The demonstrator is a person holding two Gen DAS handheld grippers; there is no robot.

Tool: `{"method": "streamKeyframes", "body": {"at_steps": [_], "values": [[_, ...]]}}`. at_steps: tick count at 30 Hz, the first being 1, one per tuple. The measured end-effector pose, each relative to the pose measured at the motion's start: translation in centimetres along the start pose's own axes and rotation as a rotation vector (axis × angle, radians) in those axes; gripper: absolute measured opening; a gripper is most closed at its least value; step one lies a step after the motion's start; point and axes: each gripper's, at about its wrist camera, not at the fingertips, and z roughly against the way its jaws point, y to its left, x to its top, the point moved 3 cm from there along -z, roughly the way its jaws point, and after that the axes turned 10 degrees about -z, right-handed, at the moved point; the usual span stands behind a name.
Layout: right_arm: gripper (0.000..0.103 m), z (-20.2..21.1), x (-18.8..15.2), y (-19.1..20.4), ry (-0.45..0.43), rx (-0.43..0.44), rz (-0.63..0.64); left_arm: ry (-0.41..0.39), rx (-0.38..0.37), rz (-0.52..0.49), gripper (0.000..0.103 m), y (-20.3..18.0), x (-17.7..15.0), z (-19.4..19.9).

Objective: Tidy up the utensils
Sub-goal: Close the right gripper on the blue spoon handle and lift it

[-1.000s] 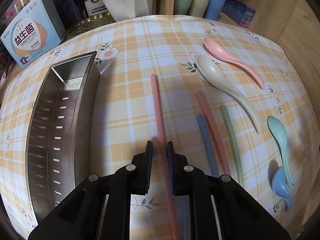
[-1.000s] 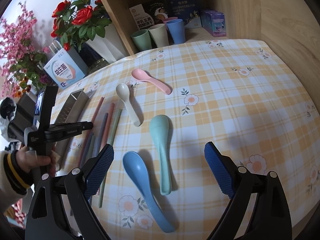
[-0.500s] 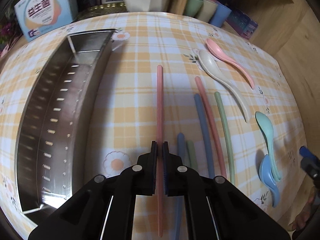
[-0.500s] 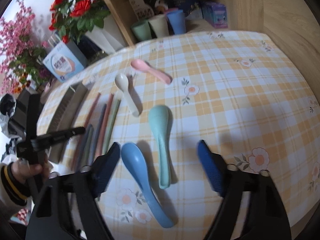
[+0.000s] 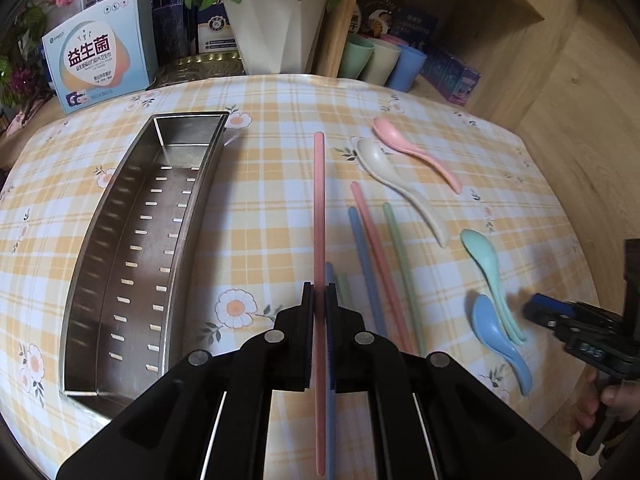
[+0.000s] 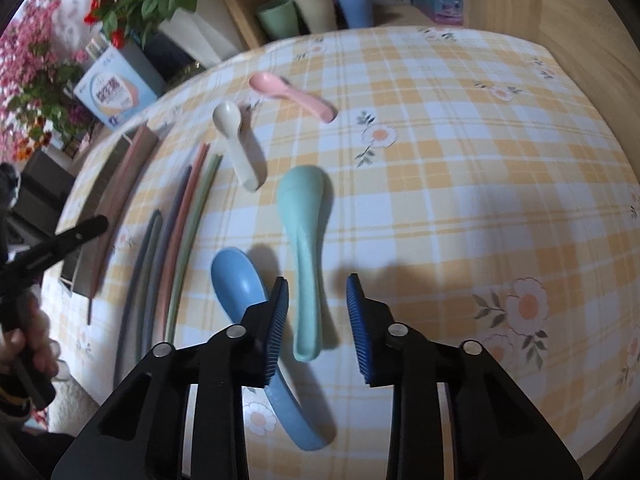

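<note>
Steel tray (image 5: 132, 240) is empty, so nothing is sorted yet. One pink chopstick (image 5: 319, 208) is clamped in the left gripper (image 5: 319, 320), lifted beside the tray. Right gripper (image 6: 316, 320) is closing around the mint spoon (image 6: 306, 240) handle, pads not yet touching. Other chopsticks and spoons are left on the tablecloth (image 6: 440, 160).

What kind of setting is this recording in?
Likely a home dining corner: a checked floral tablecloth, plastic cups on a wooden shelf, and a potted plant beside a metal utensil tray.
</note>
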Motion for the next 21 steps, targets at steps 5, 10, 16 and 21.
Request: {"method": "streamKeyframes", "body": {"at_steps": [5, 10, 16, 21], "values": [[0.029, 0.8, -1.4, 2.2, 0.036, 0.011, 0.086, -0.012, -0.024, -0.001, 0.005, -0.4, -0.7, 1.0], [0.029, 0.5, -3.6, 2.1, 0.095, -0.019, 0.127, -0.013, -0.05, 0.019, 0.005, -0.2, -1.3, 1.2], [0.029, -0.7, -5.1, 2.2, 0.137, -0.038, 0.137, -0.003, -0.075, 0.011, 0.005, -0.5, -2.1, 1.3], [0.029, -1.4, -5.0, 3.0, 0.125, -0.056, 0.164, 0.001, -0.085, 0.009, 0.005, -0.6, -2.7, 1.5]]}}
